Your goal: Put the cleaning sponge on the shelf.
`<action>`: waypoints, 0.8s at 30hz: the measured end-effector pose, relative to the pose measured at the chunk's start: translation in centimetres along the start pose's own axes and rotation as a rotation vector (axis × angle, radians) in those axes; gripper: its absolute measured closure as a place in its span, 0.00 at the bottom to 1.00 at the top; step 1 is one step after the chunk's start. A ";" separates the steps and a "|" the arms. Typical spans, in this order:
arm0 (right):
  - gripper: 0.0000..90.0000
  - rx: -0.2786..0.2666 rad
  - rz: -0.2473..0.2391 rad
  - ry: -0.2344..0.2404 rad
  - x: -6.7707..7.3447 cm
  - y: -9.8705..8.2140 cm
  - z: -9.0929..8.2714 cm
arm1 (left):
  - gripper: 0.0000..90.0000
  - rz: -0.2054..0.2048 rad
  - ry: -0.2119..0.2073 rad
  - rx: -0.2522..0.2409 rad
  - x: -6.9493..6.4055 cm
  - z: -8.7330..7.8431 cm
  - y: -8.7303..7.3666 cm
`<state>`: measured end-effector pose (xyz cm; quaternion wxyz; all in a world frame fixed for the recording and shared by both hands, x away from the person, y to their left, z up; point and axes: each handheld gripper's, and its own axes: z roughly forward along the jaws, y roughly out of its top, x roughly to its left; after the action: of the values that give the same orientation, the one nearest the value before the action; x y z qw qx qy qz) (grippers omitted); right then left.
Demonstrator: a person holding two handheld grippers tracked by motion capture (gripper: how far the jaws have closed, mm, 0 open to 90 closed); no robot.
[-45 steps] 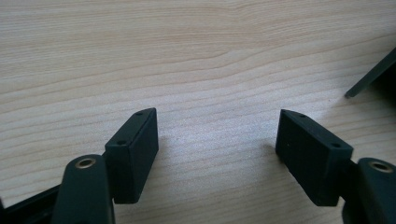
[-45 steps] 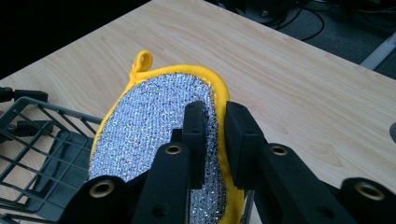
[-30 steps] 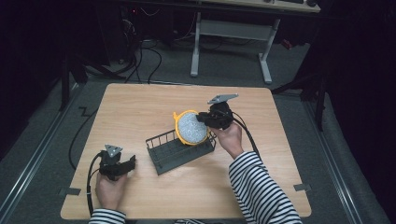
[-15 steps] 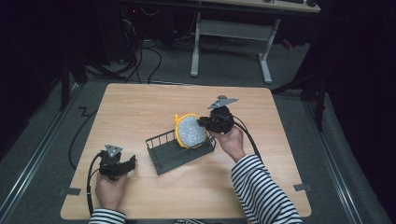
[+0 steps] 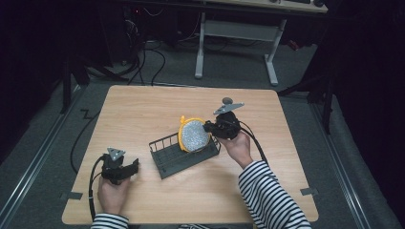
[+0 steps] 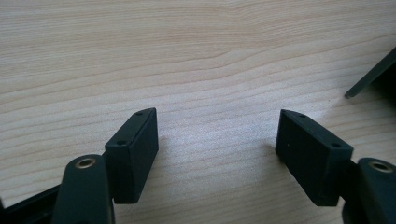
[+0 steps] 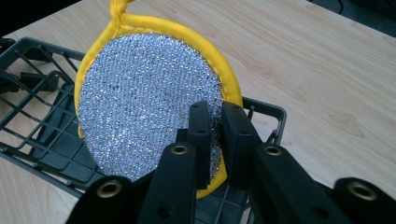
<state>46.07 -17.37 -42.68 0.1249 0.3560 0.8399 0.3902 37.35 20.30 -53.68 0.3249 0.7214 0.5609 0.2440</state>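
A round silver mesh pad (image 5: pixel 193 136) with a yellow rim and loop stands upright at the right end of a dark grey wire basket (image 5: pixel 172 160). My right gripper (image 5: pixel 206 128) is shut on the pad's lower right edge. Its jaws have just been closing a little further with the pad between them. In the right gripper view the pad (image 7: pixel 149 107) sits between the two pads of that gripper (image 7: pixel 217 109), with the basket (image 7: pixel 42 135) under it. My left gripper (image 5: pixel 135 164) rests open near the table's front left, nothing between its jaws (image 6: pixel 217 126).
The wooden table (image 5: pixel 143 109) has bare room behind and to both sides of the basket. A corner of the basket (image 6: pixel 369 77) lies to the right of the left gripper. Cables trail off the table's left edge, and a desk frame (image 5: pixel 234 33) stands beyond the far edge.
The right gripper with the pad has sunk slightly and shifted a little left into the basket's end. The left gripper has stayed put.
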 end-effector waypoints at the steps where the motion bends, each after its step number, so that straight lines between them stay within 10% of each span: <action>1: 0.92 0.000 0.000 0.000 0.0 0.0 0.0 | 0.34 0.000 0.000 0.000 0.0 0.0 0.0; 11: 0.67 -0.066 0.035 -0.027 -0.3 0.0 -2.4 | 0.34 0.000 0.000 0.000 0.0 0.0 0.0; 24: 0.58 -0.084 0.065 -0.099 -1.6 -2.9 -7.1 | 0.34 0.000 -0.001 0.000 0.0 0.0 0.0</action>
<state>42.33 -23.81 -40.28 0.1686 0.3963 0.8035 0.4111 37.35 20.30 -53.68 0.3251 0.7215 0.5606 0.2438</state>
